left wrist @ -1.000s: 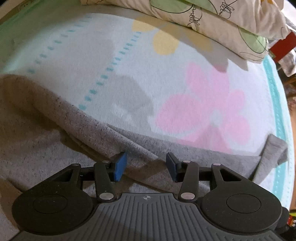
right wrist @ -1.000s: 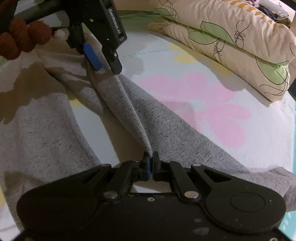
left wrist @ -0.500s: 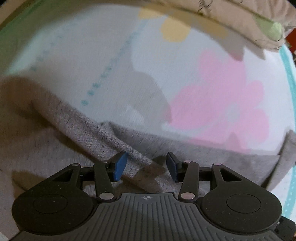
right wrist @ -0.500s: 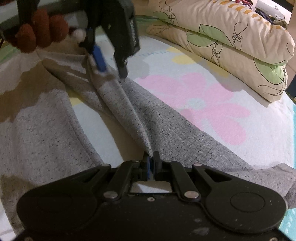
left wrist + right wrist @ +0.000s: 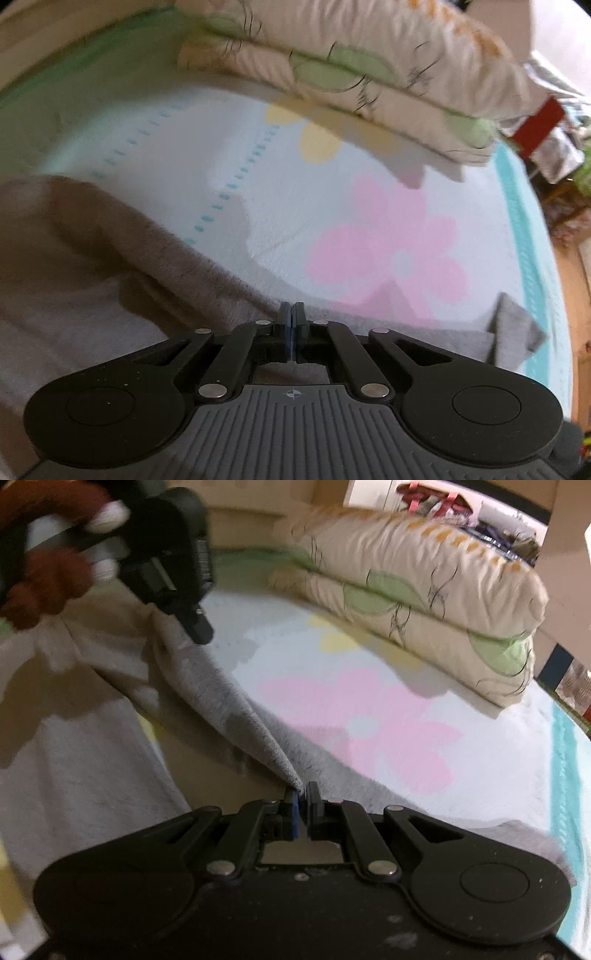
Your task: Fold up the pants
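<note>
Grey marl pants (image 5: 110,295) lie on a bed with a flowered sheet (image 5: 332,206). My left gripper (image 5: 292,314) is shut on the pants' upper edge, jaws pressed together. It also shows in the right wrist view (image 5: 192,627) at the upper left, held by a gloved hand and lifting a ridge of cloth. My right gripper (image 5: 302,794) is shut on the same fold of the pants (image 5: 236,716), which runs taut between the two grippers. A cuff end (image 5: 513,325) lies at the right.
Two stacked cream pillows with green leaves (image 5: 424,590) lie along the far side of the bed, also in the left wrist view (image 5: 351,62). The sheet's teal border (image 5: 565,760) marks the right edge. Clutter stands beyond the bed (image 5: 546,122).
My left gripper has closed on the pants' edge; it was open around it before. It has lifted, and the view has tilted up toward the pillows. The right gripper keeps its hold.
</note>
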`<state>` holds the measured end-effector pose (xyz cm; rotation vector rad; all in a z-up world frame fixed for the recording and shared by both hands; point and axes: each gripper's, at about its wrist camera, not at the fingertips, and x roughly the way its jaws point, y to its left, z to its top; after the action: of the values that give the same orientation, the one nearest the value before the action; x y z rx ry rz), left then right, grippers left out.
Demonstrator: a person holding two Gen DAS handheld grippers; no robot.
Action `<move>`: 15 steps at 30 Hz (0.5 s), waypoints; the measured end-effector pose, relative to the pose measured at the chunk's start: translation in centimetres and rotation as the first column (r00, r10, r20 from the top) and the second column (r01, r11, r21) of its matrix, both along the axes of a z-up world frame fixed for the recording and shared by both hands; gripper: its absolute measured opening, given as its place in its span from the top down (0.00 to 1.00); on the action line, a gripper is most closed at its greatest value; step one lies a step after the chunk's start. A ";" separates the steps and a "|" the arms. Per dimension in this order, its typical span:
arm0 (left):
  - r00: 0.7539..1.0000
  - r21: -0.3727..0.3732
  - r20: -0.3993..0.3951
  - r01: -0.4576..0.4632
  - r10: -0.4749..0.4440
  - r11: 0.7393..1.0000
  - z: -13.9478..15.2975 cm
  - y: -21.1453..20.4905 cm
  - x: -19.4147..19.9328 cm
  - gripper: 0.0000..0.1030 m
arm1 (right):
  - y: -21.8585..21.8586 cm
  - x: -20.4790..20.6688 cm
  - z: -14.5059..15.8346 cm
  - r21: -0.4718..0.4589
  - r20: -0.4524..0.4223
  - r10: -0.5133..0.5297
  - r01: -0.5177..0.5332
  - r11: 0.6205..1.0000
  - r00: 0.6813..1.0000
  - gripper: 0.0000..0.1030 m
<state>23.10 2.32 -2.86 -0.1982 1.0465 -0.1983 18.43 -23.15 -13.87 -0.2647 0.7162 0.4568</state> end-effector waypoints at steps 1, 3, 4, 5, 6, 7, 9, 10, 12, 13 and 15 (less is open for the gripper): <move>1.000 -0.021 0.010 0.005 -0.005 1.000 0.3 0.7 -1.7 1.00 | 0.0 -0.8 0.4 0.009 0.005 0.000 0.000 1.000 1.000 0.95; 1.000 -0.033 0.000 0.012 -0.012 0.999 -0.2 1.6 -3.7 1.00 | 0.2 -2.6 0.8 0.015 0.005 0.005 -0.005 1.000 1.000 0.95; 1.000 -0.031 -0.011 0.018 -0.019 0.999 -0.7 1.9 -4.8 1.00 | 0.5 -4.4 0.4 0.018 -0.010 0.019 -0.018 1.000 1.000 0.95; 0.999 -0.026 -0.032 0.024 -0.025 0.999 -1.4 2.3 -6.2 1.00 | 0.5 -4.4 0.4 0.018 -0.010 0.019 -0.018 1.000 1.000 0.95; 0.998 -0.023 -0.052 0.030 -0.031 0.999 -2.1 2.4 -7.2 1.00 | 0.7 -5.4 -0.1 0.018 -0.034 0.024 -0.024 1.000 0.999 0.95; 0.996 -0.020 -0.076 0.037 -0.038 0.999 -3.0 2.6 -8.0 1.00 | 1.2 -6.0 -0.7 0.017 -0.060 0.029 -0.028 0.999 0.998 0.95; 0.993 -0.012 -0.105 0.045 -0.046 0.999 -4.2 2.9 -9.0 1.00 | 1.4 -7.2 -1.7 0.014 -0.109 0.034 -0.033 0.999 0.993 0.95; 0.993 0.000 -0.111 0.049 -0.049 0.999 -4.7 2.9 -9.4 1.00 | 1.4 -7.7 -2.1 0.012 -0.128 0.027 -0.026 1.000 0.991 0.95; 0.993 0.016 -0.105 0.056 -0.054 0.998 -4.8 3.3 -10.1 0.99 | 0.9 -8.1 -2.0 0.052 -0.159 -0.016 0.025 0.998 0.987 0.90; 0.993 0.025 -0.099 0.062 -0.059 0.998 -4.8 3.2 -10.2 0.99 | 0.1 -7.9 -1.6 0.100 -0.178 -0.062 0.081 0.992 0.982 0.82; 0.995 0.039 -0.075 0.076 -0.073 0.996 -4.6 3.1 -9.9 0.99 | -2.1 -6.8 -0.7 0.183 -0.204 -0.177 0.215 0.959 0.963 0.77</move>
<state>13.20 5.44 -7.47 -0.1297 1.1310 -0.2381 11.62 -25.20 -14.52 0.0443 0.8622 0.3636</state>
